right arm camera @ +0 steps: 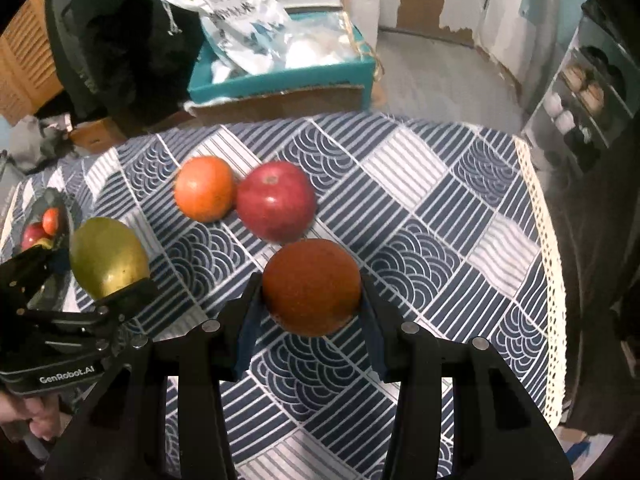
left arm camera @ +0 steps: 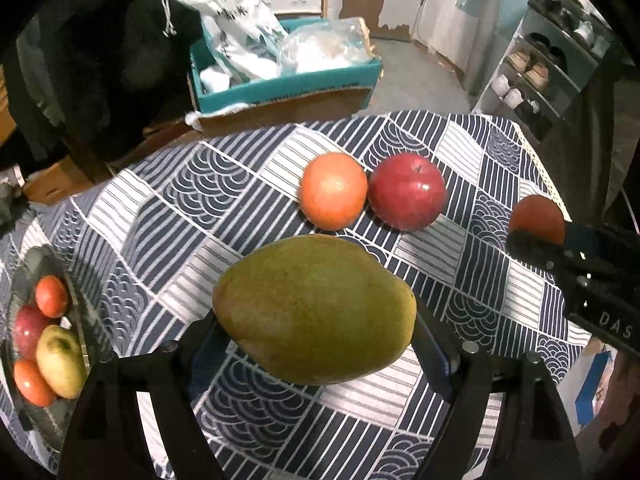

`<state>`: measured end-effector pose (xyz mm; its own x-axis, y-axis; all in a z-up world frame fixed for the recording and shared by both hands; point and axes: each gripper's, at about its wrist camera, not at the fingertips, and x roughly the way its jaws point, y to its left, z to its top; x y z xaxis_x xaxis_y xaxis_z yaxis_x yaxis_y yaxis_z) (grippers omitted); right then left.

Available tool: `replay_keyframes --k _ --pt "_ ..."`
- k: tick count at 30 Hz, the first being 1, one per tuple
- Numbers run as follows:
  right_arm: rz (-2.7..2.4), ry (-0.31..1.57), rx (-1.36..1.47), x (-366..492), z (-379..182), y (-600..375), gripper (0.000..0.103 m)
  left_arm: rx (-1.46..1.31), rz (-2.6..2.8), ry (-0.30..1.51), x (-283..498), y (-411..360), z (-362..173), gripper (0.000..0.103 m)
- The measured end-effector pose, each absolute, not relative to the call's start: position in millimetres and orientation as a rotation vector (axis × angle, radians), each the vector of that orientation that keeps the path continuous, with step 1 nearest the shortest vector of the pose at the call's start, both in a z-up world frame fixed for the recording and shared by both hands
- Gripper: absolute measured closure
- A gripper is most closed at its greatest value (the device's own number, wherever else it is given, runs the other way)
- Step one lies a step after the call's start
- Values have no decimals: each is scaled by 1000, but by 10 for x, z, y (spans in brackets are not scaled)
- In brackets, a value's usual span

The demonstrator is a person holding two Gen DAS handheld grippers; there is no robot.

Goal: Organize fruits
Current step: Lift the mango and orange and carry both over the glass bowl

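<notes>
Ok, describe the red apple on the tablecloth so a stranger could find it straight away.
Start at the blue patterned tablecloth. Two fruits sit touching near its far edge, free of either claw. The red apple is the right-hand one, dark red and glossy with a stem dimple, unlike the matte orange fruit beside it.

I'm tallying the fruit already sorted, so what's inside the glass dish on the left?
The dish holds two small oranges, a red apple and a yellow-green fruit. Anything beneath them is covered.

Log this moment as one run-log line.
left gripper: shut on mango | right gripper: shut on orange | plate: holds fruit
</notes>
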<state>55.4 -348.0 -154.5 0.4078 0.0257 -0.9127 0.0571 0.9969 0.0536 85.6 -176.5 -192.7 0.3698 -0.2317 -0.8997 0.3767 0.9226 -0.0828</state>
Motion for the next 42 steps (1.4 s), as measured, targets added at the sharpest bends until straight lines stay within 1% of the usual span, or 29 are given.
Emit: replay_keyframes --k 10,28,42 --pt "26 1092 30 515 -1267 -3256 58 187 -385 1054 684 -1607 -1617 18" --pt "125 990 -47 455 -793 -2796 58 133 -350 975 466 -1146 -1109 18" --pt "217 931 -76 475 -513 -2354 58 104 -276 937 360 -694 -908 18"
